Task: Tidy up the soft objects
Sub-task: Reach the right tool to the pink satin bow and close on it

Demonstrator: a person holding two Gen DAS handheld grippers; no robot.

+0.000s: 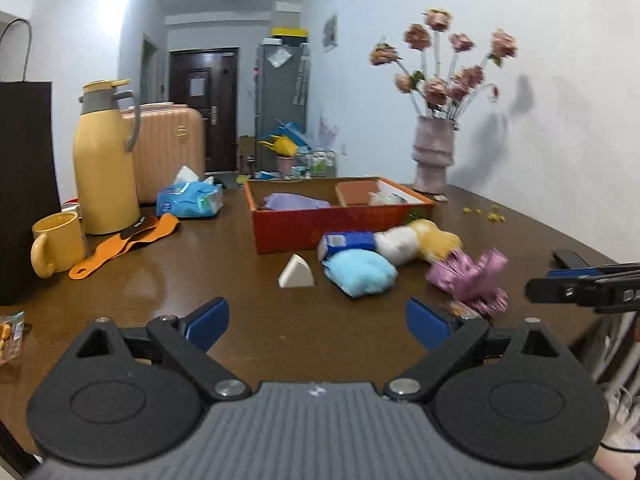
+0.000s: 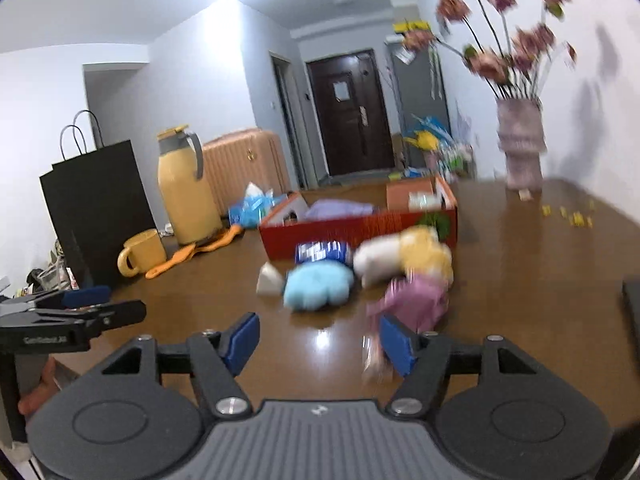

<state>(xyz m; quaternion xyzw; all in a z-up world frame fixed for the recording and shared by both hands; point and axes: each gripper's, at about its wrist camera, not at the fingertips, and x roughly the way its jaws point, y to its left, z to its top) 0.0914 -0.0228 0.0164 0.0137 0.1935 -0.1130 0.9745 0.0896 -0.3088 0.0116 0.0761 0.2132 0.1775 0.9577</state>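
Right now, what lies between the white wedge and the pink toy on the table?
The light blue plush lies between the white wedge and the pink toy on the table, clearest in the left wrist view.

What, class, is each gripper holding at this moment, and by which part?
Nothing is held. The left gripper is open over bare table, and the right gripper is open too; the pink toy lies just beyond its fingers, ungripped.
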